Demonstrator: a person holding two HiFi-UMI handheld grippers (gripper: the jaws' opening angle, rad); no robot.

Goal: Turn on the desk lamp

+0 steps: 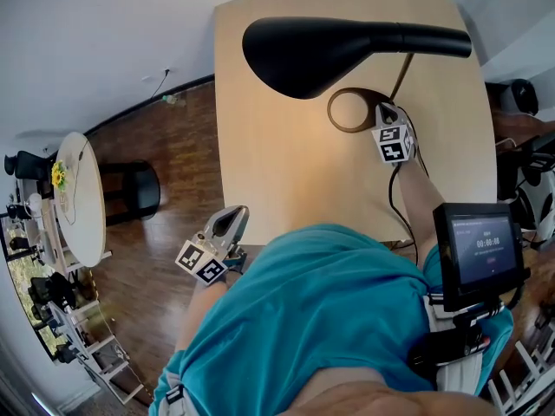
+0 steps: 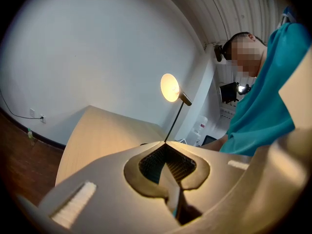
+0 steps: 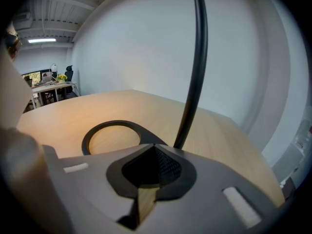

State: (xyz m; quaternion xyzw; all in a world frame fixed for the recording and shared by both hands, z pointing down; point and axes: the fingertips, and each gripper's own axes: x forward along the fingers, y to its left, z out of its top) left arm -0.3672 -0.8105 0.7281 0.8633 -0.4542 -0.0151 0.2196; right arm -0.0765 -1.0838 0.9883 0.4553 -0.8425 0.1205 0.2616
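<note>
The desk lamp stands on the light wooden table (image 1: 277,172). Its black head (image 1: 347,46) hangs over the far half on a thin stem (image 1: 401,74) rising from a ring-shaped base (image 1: 334,115). The lamp glows: its head (image 2: 169,87) is bright in the left gripper view, and warm light falls on the table. My right gripper (image 1: 384,109) is shut, its tips at the ring base (image 3: 87,138) beside the foot of the stem (image 3: 195,72); contact is unclear. My left gripper (image 1: 232,215) is shut and empty, held off the table's near left corner.
A black cable (image 1: 395,206) runs from the lamp base toward the table's near edge. A small screen (image 1: 481,250) sits at my right side. On the wooden floor to the left stand a round white table (image 1: 82,198) and a black stool (image 1: 130,189).
</note>
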